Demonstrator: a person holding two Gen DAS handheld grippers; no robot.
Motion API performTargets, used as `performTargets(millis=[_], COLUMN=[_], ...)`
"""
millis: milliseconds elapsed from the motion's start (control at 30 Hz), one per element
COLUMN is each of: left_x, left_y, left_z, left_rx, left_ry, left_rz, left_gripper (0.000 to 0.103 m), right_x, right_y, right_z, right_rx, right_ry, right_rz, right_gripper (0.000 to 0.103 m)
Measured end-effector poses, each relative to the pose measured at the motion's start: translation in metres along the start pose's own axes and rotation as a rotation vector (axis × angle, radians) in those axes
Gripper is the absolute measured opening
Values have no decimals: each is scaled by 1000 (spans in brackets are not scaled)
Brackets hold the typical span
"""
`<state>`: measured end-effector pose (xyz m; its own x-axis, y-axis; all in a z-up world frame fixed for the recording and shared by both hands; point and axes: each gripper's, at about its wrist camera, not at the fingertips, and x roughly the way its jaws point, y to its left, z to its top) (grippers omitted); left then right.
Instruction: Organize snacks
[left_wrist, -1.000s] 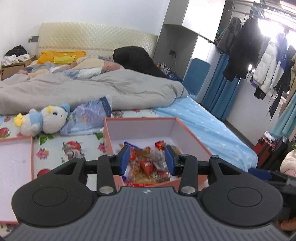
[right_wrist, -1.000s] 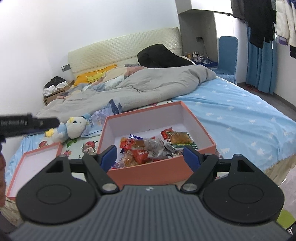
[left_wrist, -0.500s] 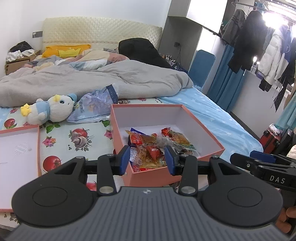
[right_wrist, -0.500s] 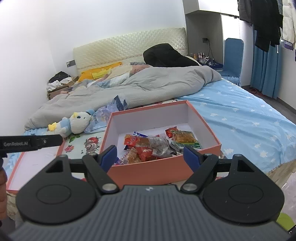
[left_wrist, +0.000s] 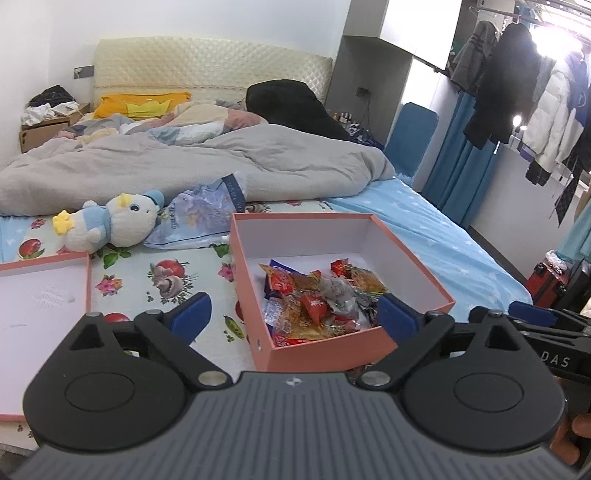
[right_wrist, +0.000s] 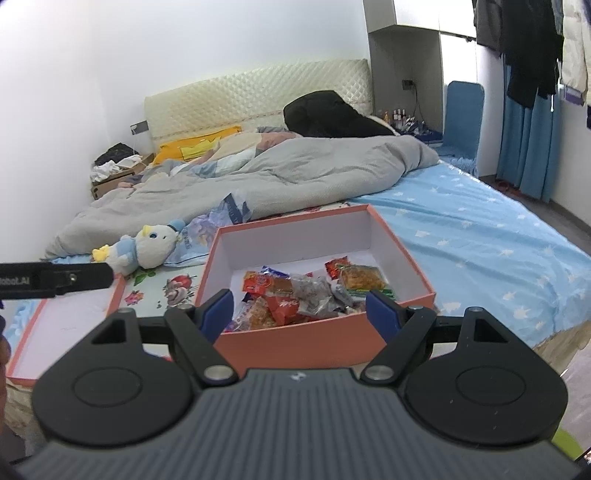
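While both tools hang short of the bed edge, I record the left gripper (left_wrist: 293, 314) with its jaws spread wide and holding nothing, and the right gripper (right_wrist: 299, 308) likewise apart and empty. My snack packets (left_wrist: 317, 302) lie heaped in the near half of the salmon-pink box (left_wrist: 406, 251), which sits on the floral sheet (left_wrist: 166, 273) close to the mattress edge. Its lid (left_wrist: 40, 295) lies inside-up to the left, well apart from the box.

Risks noted, as judgement:
- The box sits on soft bedding near the edge; a push on its near wall could slide or tip it.
- The packets overlap and look slick; a pinch may lift two, or crush the contents.
- The two tools are near each other on approach; they could collide over the box.
- The plush duck (left_wrist: 110, 225) and the plastic bag (left_wrist: 199, 218) lie just beyond and could snag a wide sweep.
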<state>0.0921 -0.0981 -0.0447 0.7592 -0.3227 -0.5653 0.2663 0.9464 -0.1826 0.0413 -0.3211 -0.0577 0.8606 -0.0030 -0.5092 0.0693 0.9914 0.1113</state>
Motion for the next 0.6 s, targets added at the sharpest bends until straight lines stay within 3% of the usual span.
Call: performTargets(millis=[67, 200, 600], left_x=[-3, -7, -10], left_y=[0, -2, -7], left_z=[2, 3, 1], left_rx=[-1, 14, 34], left_ry=[-5, -8, -10], left_rz=[0, 29, 54], left_gripper=[101, 103, 103], right_x=[0, 2, 0], right_y=[-2, 0, 2], right_z=[2, 3, 5], right_rx=[6, 6, 7], right_ry=[6, 7, -3], right_rz=[7, 10, 17], right_gripper=[81, 103, 103])
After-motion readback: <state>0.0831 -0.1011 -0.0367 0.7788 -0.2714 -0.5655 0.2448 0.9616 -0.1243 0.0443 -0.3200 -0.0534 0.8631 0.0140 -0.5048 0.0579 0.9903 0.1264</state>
